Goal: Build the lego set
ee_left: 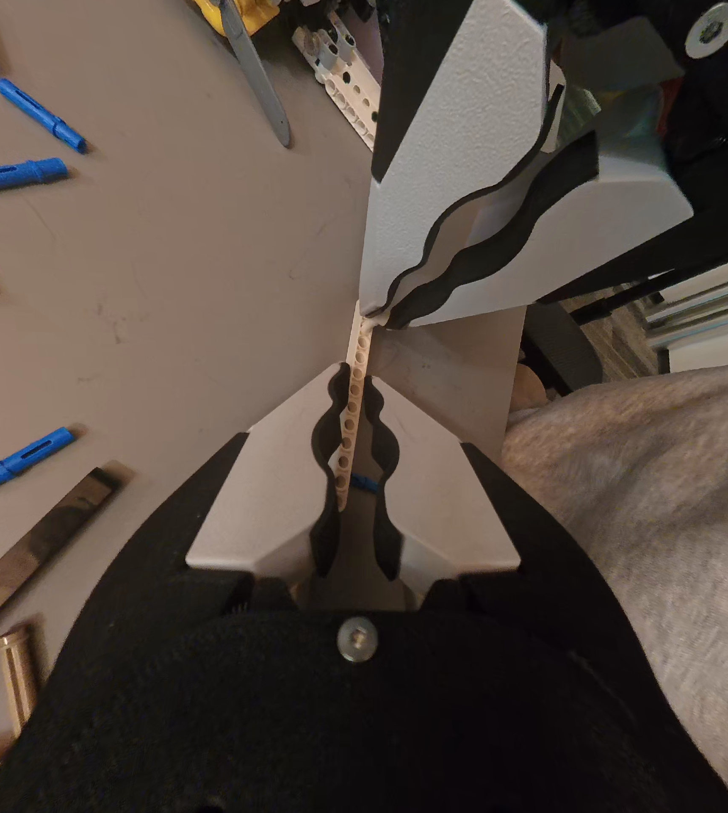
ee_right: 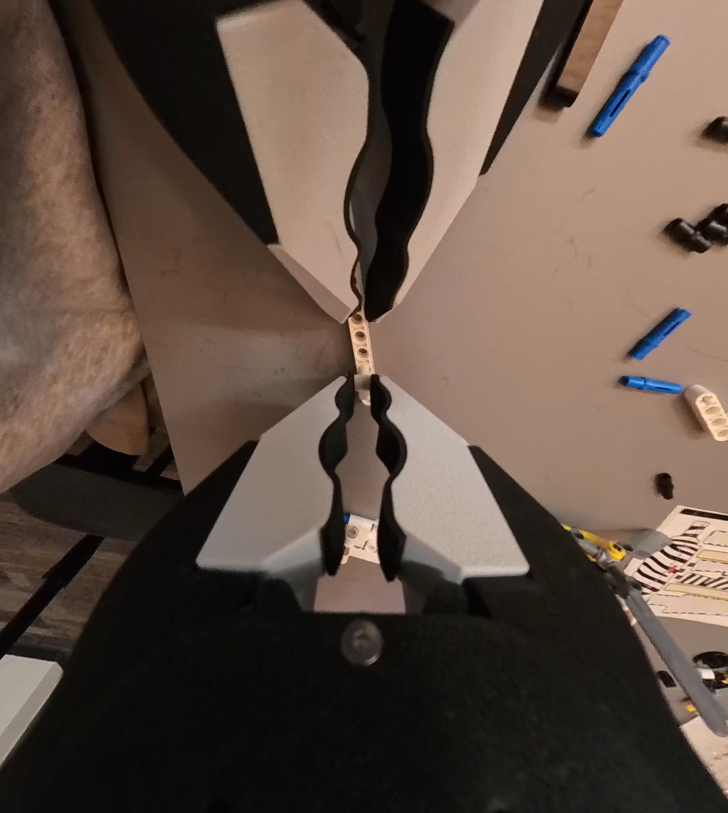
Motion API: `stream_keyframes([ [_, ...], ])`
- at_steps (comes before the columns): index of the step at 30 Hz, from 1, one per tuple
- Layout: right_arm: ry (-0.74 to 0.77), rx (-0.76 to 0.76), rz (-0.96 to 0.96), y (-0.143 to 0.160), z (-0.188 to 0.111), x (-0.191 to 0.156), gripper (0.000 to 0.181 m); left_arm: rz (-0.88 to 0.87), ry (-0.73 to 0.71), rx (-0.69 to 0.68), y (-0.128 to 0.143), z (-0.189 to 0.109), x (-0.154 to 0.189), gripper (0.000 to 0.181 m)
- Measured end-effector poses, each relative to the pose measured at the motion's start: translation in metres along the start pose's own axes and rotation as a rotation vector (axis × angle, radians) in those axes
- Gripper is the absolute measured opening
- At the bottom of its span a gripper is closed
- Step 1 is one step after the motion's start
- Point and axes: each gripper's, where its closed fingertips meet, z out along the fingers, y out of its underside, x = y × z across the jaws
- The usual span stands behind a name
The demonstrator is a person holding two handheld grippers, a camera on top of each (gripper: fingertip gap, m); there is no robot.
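The left claw point(ee_left: 355, 378) clamps a white holed beam point(ee_left: 351, 422) narrowly between its black pads; the beam runs toward 12 o'clock, where the right claw point(ee_left: 379, 319) pinches its far end. In the right wrist view the right claw point(ee_right: 362, 387) is shut on a short white end piece, and only a few holes of the beam point(ee_right: 360, 338) show before the left claw point(ee_right: 360, 310) takes it at 12 o'clock.

Only the left view shows a blue pin point(ee_left: 361, 482) stuck in the beam's side near the claw's throat, plus loose blue pins point(ee_left: 41, 115) at 10 o'clock on the grey table point(ee_left: 168, 264) and a white assembly point(ee_left: 344, 88) at 12. Only the right view shows a printed sheet point(ee_right: 701, 572) at 4 o'clock, black connectors point(ee_right: 718, 231) at 2 and a white angled piece point(ee_right: 716, 418) at 3.

A small white part point(ee_right: 360, 534) behind the right claw's pads is mostly hidden. The assembly is cut off by the right claw, and grey cloth point(ee_left: 643, 506) fills the 4 o'clock side.
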Motion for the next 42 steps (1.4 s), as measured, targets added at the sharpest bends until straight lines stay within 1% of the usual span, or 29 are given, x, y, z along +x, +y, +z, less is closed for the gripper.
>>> stream_keyframes([
  [9, -0.01, 0.021, 0.013, -0.0017, 0.0021, 0.0003, 0.005, -0.002, -0.001, 0.001, -0.0001, -0.0001, -0.0003, 0.003],
  [11, 0.001, 0.028, -0.02, -0.0037, 0.0071, 0.0006, 0.006, -0.009, 0.001, 0.004, 0.0, -0.0003, -0.0002, 0.003],
  [14, 0.007, 0.022, -0.031, -0.0029, 0.0067, 0.0009, 0.006, -0.013, 0.004, 0.005, -0.0001, -0.0004, -0.0002, 0.003],
  [19, 0.029, 0.068, 0.024, -0.003, 0.0062, 0.0012, 0.006, -0.018, 0.005, 0.007, -0.0004, -0.0004, -0.0005, 0.003],
  [20, 0.037, 0.067, 0.021, -0.0012, 0.0062, 0.0015, 0.008, -0.019, 0.0, 0.009, -0.0007, -0.0006, -0.0011, 0.003],
  [22, 0.053, 0.061, 0.001, 0.0036, 0.0066, 0.0034, 0.025, -0.022, 0.0, 0.012, -0.001, -0.0008, -0.0017, 0.003],
  [25, 0.047, 0.13, -0.026, 0.0019, 0.006, 0.0031, 0.031, -0.014, -0.008, 0.011, -0.0009, -0.0008, -0.0017, 0.003],
  [28, 0.015, 0.188, -0.035, 0.0015, 0.0059, -0.0017, 0.031, -0.012, -0.012, 0.011, -0.001, -0.0008, -0.0018, 0.004],
  [32, 0.077, 0.267, -0.106, -0.0006, 0.0035, -0.0005, 0.015, -0.01, -0.013, 0.01, -0.0009, -0.0006, -0.0018, 0.004],
  [37, 0.157, 0.241, -0.284, -0.0003, 0.0037, 0.0035, 0.007, -0.012, -0.01, 0.009, -0.0008, -0.0005, -0.0016, 0.005],
  [42, 0.127, 0.202, -0.385, -0.0003, 0.0038, 0.0032, 0.007, -0.013, -0.009, 0.009, -0.0008, -0.0005, -0.0017, 0.004],
])
